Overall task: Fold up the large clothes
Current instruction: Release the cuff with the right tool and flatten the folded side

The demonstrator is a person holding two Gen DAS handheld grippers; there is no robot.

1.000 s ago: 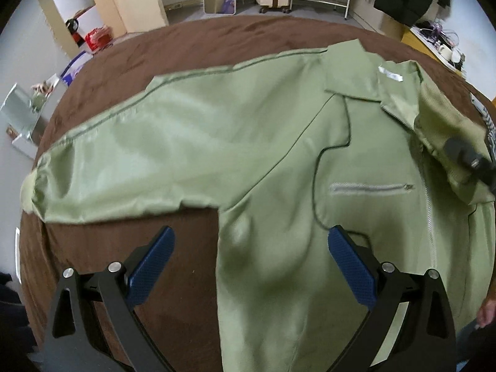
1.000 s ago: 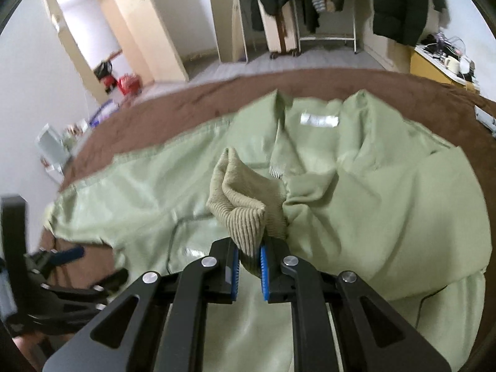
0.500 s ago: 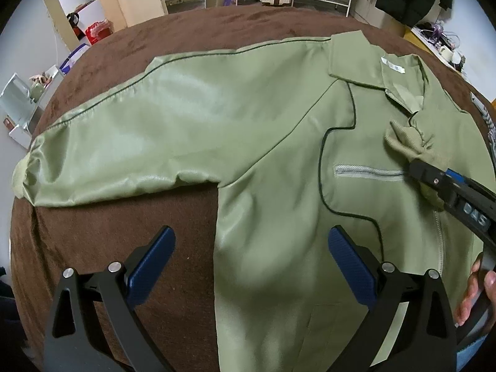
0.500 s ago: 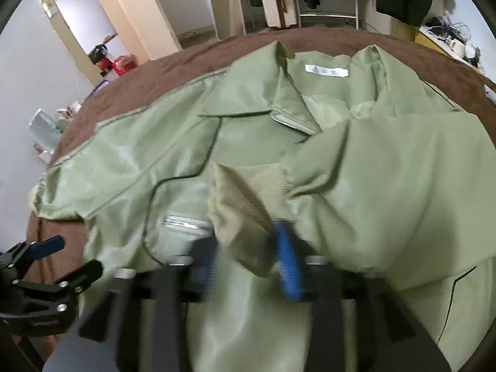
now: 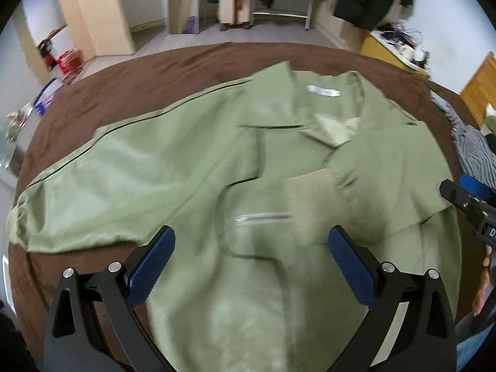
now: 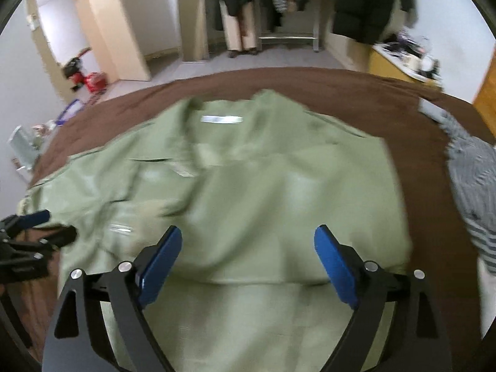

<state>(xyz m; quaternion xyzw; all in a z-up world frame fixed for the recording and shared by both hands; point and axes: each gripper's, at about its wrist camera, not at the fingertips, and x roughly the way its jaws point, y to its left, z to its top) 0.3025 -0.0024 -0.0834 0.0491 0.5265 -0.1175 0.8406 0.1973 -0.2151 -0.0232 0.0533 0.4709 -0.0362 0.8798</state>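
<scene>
Green jacket (image 5: 198,167) lies front-up and spread on a brown bed cover (image 5: 173,62), collar and white neck label (image 5: 324,90) at 12 o'clock in both views. One sleeve runs out flat toward 9 o'clock in the left wrist view, ending near the cover's edge. The other sleeve is folded across the chest; its ribbed cuff (image 5: 313,200) sits on the front panel just right of the chest zip pocket (image 5: 262,217).

Left gripper (image 5: 251,266): jaws released, wide apart, nothing between the pads, hovering over the jacket's lower front. Blue pads (image 5: 153,265) clear of the fabric as far as the blur allows.

Right gripper (image 6: 248,268): jaws opening, already wide, nothing pinched between them; folded sleeve fabric lies below, apart from the pads. Its tip also shows at 3 o'clock in the left wrist view, off the jacket's edge, with part of a hand (image 5: 483,282) behind it.

Striped grey cloth (image 6: 474,179) lies on the cover at 3 o'clock, beside the jacket, not touching it that can be seen. Dark coat (image 6: 369,3) hangs at 1 o'clock in the background. Both views are motion-blurred, so fine folds are unclear.
</scene>
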